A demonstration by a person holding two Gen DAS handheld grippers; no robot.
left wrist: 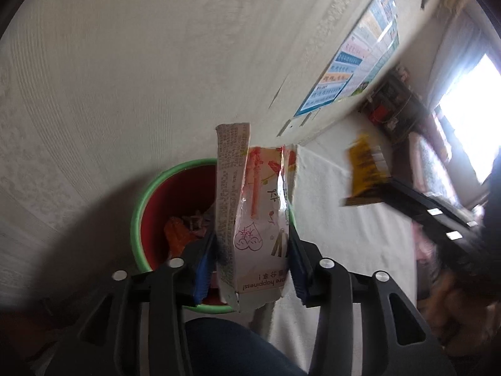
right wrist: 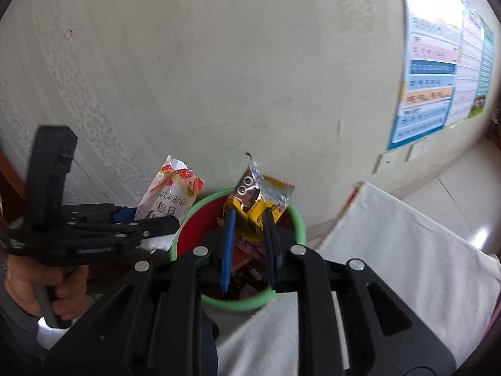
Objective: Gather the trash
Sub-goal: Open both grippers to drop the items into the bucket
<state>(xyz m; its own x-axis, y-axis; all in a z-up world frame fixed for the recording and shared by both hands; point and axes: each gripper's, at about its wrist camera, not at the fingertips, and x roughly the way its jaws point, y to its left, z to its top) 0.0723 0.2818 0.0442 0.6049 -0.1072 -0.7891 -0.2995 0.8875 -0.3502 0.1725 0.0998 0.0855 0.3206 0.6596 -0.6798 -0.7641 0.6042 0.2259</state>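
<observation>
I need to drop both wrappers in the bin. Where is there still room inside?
The bin already holds litter across its bottom; its red upper wall by the green rim is bare. The yellow wrapper hangs over the opening, the white wrapper left of it.

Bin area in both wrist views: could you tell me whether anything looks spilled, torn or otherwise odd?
Nothing is spilled. The white-and-red wrapper between the left tongs is torn open and crumpled. The yellow wrapper between the right tongs hangs over the green-rimmed bin, which already holds trash.
</observation>
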